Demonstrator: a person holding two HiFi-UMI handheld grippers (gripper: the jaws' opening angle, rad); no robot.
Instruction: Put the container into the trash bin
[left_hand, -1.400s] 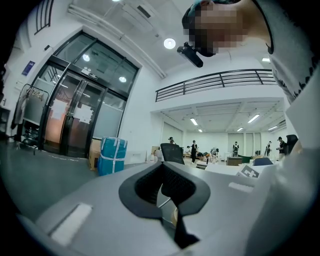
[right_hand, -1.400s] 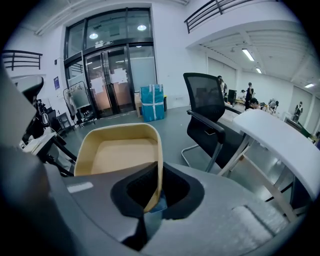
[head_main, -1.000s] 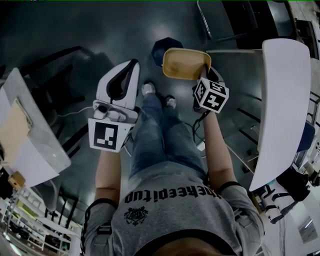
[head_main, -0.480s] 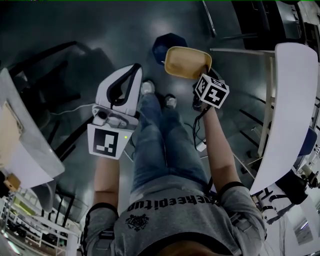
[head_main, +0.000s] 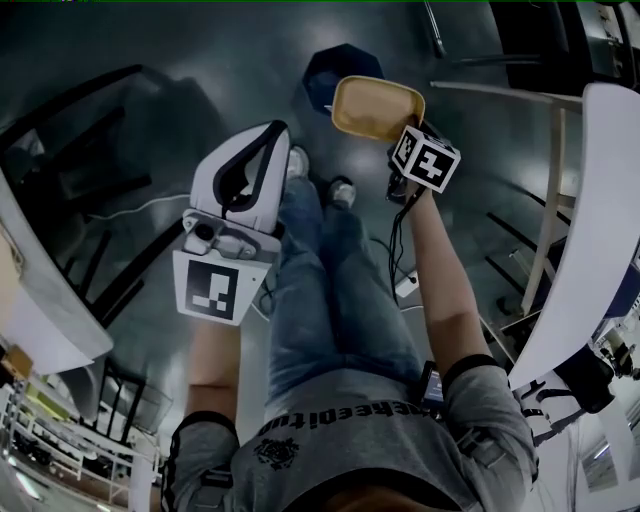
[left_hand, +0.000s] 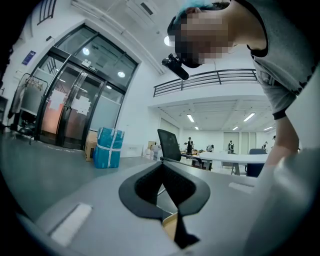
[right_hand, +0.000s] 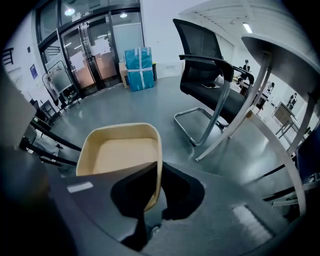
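Change: the shallow tan plastic container (head_main: 375, 105) has slid closer to the dark blue round trash bin (head_main: 335, 68). It's at the rim, not inside yet.
Right gripper (head_main: 402, 140): still pinching the container's wall.
Left gripper (head_main: 272, 132): pressed together, empty.
Meaning: drop looks close.

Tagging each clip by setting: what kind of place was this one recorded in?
Probably a large open-plan office hall: a black mesh office chair, long white tables, and tall glass entrance doors opening onto a glossy dark floor.
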